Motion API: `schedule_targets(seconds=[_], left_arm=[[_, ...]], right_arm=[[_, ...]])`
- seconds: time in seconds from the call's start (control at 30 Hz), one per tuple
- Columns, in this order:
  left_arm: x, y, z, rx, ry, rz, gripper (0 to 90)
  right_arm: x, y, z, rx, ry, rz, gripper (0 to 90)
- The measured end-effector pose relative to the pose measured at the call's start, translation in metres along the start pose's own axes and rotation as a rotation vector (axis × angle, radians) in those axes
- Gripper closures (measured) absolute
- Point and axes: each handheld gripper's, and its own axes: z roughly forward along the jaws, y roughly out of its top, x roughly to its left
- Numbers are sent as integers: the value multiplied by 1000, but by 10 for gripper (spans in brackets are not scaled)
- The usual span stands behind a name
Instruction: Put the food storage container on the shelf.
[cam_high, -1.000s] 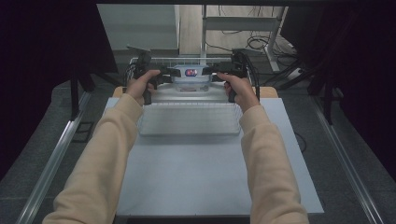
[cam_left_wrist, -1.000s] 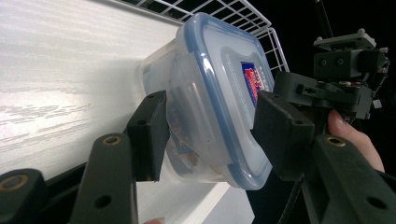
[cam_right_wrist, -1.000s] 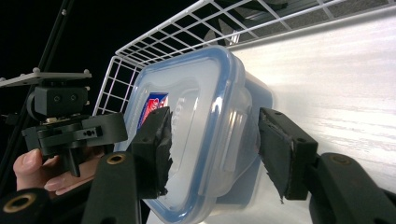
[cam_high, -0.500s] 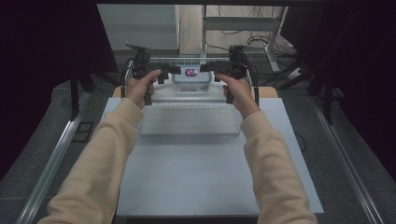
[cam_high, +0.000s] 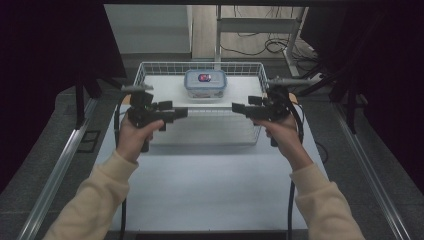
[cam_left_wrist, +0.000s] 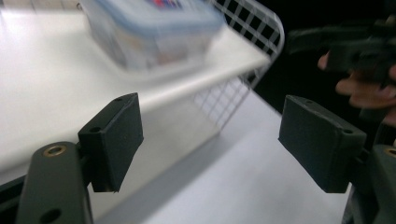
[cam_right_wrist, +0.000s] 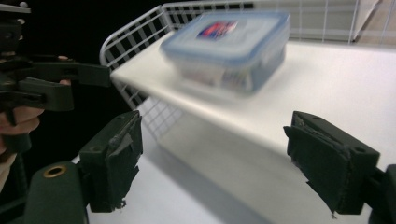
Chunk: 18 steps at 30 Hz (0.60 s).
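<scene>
The white surface (cam_high: 210, 190) extends from the near edge, where two cream sleeves enter from the bottom of the high view. The left hand (cam_high: 131, 140) holds the left tool (cam_high: 181, 113) over the left part of the surface, and the right hand (cam_high: 284, 137) holds the right tool (cam_high: 239, 108) over the right part; the two tools point toward each other across the near edge of a white wire basket (cam_high: 150, 72). Both tools are well apart from each other and neither touches the basket. The jaws of the left tool have just been opening and stand wide apart in the left gripper view, with nothing between the pads. The jaws of the right tool have likewise just been opening and stand wide apart in the right gripper view, also with nothing between them; the pad facings on that tool appear frayed at the edges. Beyond the tools, the basket rests on the far half of the surface. A clear lidded container (cam_high: 205, 83) with a blue rim and a red-and-blue label on its lid sits inside the basket, centred left to right and close to the far wall. Farther off, cables lie on the floor.
</scene>
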Motion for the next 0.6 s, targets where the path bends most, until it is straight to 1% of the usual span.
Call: schedule_targets(seconds=[0.07, 0.13, 0.23, 0.33, 0.4, 0.43, 0.47, 0.5, 0.6], left_arm=[[-7, -21, -4, 10, 9, 34, 216], [-13, -42, -6, 25, 22, 72, 217], [-19, -75, -6, 41, 57, 108, 221], [-20, -105, -2, 78, 77, 115, 223], [-19, -120, 0, 97, 79, 108, 223], [-17, -129, 2, 107, 87, 101, 223], [-15, -132, 3, 121, 90, 99, 227], [-14, -134, 4, 132, 92, 93, 225], [-8, -141, 5, 136, 124, 83, 228]], right_arm=[[5, -20, -12, -8, 5, -34, 200], [9, -43, -21, -15, 0, -69, 209], [14, -77, -30, -12, -21, -120, 215], [17, -108, -36, -8, -41, -160, 220], [18, -126, -39, 2, -64, -185, 226], [17, -135, -38, 7, -76, -190, 226], [16, -146, -38, 20, -94, -196, 226], [15, -152, -37, 19, -102, -195, 230], [11, -169, -32, 37, -105, -179, 232]])
